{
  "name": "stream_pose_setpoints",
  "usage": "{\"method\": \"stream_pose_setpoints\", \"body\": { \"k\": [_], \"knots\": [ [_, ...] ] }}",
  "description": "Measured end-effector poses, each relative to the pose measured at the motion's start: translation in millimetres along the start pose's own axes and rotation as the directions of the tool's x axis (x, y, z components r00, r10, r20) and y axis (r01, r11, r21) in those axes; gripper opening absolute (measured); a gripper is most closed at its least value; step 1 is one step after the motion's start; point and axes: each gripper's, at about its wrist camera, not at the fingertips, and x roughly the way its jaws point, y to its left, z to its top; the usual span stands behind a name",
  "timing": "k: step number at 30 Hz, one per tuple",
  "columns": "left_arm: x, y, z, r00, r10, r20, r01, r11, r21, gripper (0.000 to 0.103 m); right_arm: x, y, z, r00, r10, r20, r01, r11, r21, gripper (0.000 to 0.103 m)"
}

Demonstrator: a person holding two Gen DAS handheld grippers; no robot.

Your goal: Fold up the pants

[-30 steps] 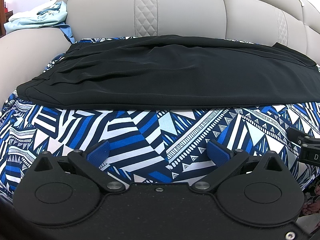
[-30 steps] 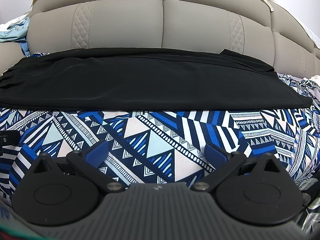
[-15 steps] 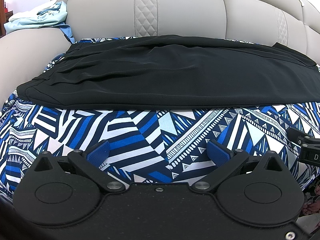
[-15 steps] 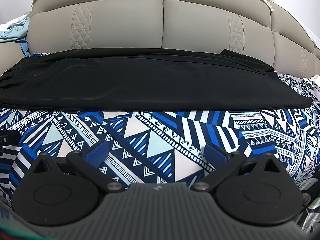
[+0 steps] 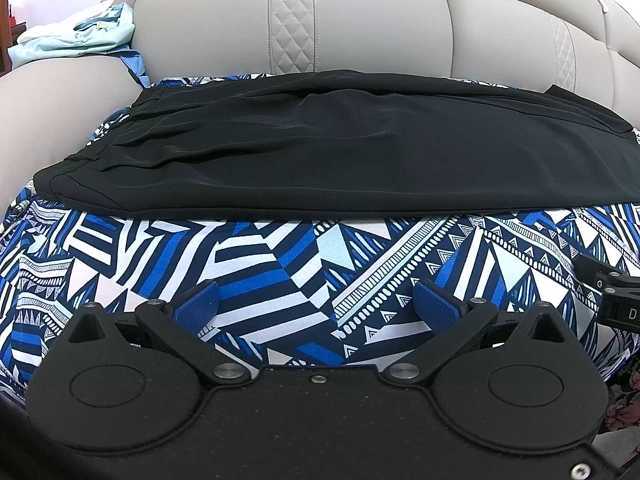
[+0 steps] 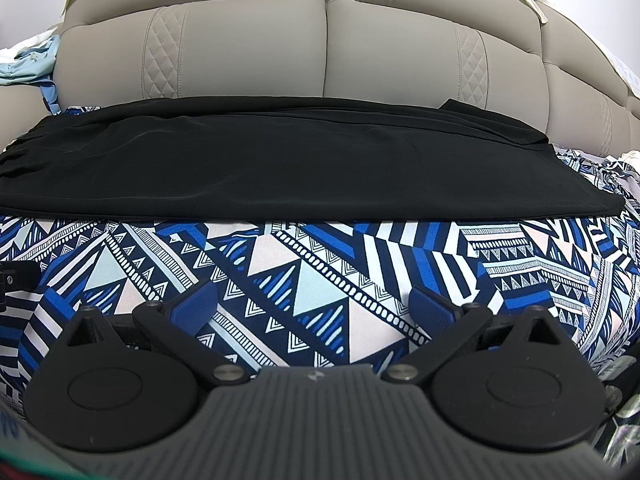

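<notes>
Fingers (image 5: 198, 300) of left gripper (image 5: 316, 300) spread wide, holding nothing; same for right gripper (image 6: 312, 300). Black pants (image 5: 320, 152) lying flat along sofa's (image 5: 360, 20) back edge, atop patterned cloth (image 5: 280, 264).

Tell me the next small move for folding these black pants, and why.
Probably bring the right gripper forward to the hem end of the black pants at their near right corner. Both it and the left gripper are open, holding nothing, short of the pants over the patterned blue cover. The pants lie flat lengthwise, waistband left, so folding seems to start by pinching an end.
</notes>
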Motion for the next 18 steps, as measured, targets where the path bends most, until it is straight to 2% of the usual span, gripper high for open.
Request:
{"method": "stream_pose_setpoints", "body": {
  "k": [8,11,13,18],
  "knots": [
    [4,3,2,1.000,-0.001,-0.020,0.001,1.000,-0.001,0.103,1,0,3,1.000,0.016,-0.013,-0.016,1.000,-0.001,0.103],
    [7,6,11,0.997,-0.012,-0.076,0.012,1.000,0.001,0.103,2,-5,13,0.998,0.022,-0.052,-0.021,1.000,0.014,0.103],
    [7,11,22,0.992,-0.028,-0.121,0.029,1.000,0.006,0.094,1,-6,19,0.998,0.031,-0.060,-0.031,0.999,0.014,0.103],
    [-5,39,66,0.994,-0.061,-0.091,0.057,0.997,-0.047,0.095,-5,-5,50,0.997,0.067,0.042,-0.065,0.997,-0.035,0.103]
  ]
}}
